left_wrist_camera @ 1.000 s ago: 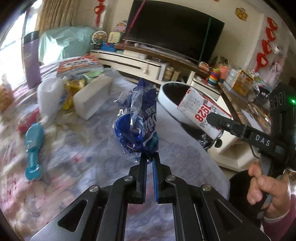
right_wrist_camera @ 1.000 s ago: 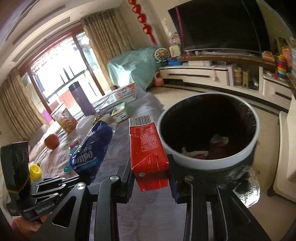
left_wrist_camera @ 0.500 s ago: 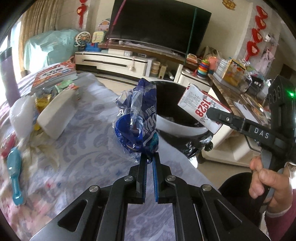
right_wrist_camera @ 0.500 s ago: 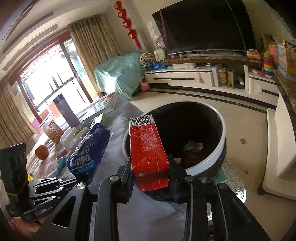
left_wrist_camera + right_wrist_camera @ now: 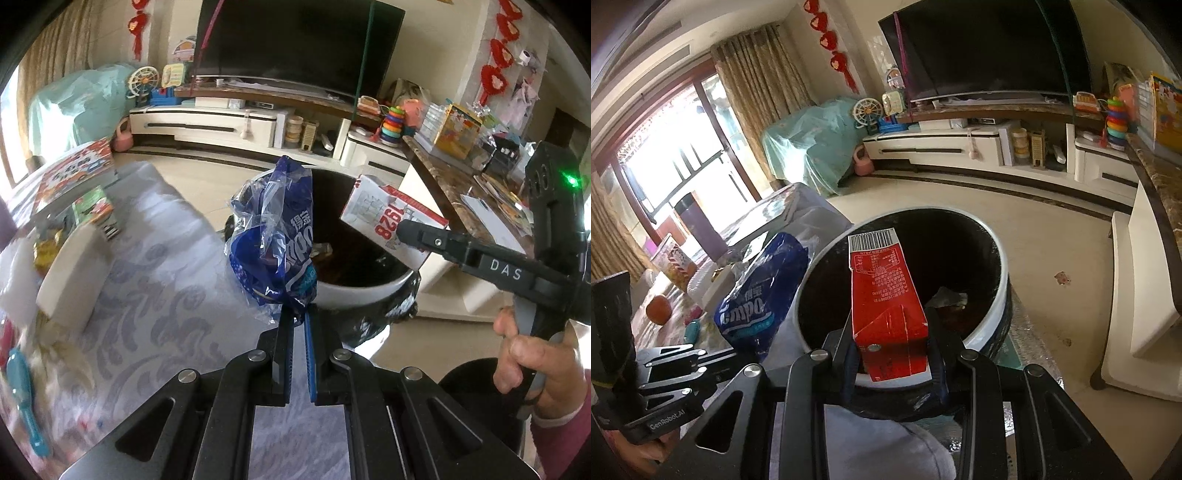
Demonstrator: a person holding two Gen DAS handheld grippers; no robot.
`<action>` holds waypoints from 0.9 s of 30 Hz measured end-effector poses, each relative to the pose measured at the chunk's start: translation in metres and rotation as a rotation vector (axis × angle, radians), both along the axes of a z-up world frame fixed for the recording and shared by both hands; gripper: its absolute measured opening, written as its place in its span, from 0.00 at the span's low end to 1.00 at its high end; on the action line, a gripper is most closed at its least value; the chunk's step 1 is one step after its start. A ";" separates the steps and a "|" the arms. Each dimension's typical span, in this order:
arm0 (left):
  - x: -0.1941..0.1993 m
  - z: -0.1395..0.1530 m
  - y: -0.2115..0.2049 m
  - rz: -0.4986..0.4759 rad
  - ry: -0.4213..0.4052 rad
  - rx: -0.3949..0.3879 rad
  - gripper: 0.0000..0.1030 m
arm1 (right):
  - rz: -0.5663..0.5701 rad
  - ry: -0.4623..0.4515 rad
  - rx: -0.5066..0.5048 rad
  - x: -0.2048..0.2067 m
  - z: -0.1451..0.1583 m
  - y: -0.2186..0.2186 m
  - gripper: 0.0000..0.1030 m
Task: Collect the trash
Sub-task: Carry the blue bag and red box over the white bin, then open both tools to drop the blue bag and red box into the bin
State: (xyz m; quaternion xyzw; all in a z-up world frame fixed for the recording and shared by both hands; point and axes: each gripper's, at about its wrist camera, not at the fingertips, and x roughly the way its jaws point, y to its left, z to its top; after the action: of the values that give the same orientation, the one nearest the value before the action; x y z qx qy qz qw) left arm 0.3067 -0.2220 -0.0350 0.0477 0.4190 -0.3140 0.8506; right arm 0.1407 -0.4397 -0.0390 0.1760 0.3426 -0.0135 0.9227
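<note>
My left gripper is shut on the bottom of a crumpled blue plastic wrapper, which stands up in front of the white-rimmed trash bin. My right gripper is shut on a red and white carton, held over the bin's dark mouth. In the left wrist view the carton hangs above the bin at the right, with the right gripper and the hand holding it. The wrapper shows left of the bin in the right wrist view. Some trash lies inside the bin.
The bin stands past the end of a table with a patterned cloth. On it lie a white tissue box, a teal brush and a picture book. A TV stand and a marble counter lie beyond.
Both grippers have swung toward the bin. The bin has come nearer and more central; the carton is now over its mouth and the wrapper right before its rim. Both grips are unchanged.
</note>
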 end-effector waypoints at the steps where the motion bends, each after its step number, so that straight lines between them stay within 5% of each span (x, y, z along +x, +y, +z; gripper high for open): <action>1: 0.003 0.000 -0.004 -0.006 0.001 0.003 0.04 | -0.001 0.003 -0.001 0.001 0.000 -0.002 0.31; 27: 0.047 0.001 -0.046 -0.060 0.039 0.024 0.04 | -0.009 0.053 -0.029 0.030 -0.002 -0.020 0.31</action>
State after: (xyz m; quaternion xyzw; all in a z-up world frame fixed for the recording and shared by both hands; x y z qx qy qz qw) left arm 0.3536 -0.2682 -0.0336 0.0644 0.4375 -0.3349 0.8320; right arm 0.1710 -0.4602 -0.0405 0.1636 0.3657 -0.0273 0.9158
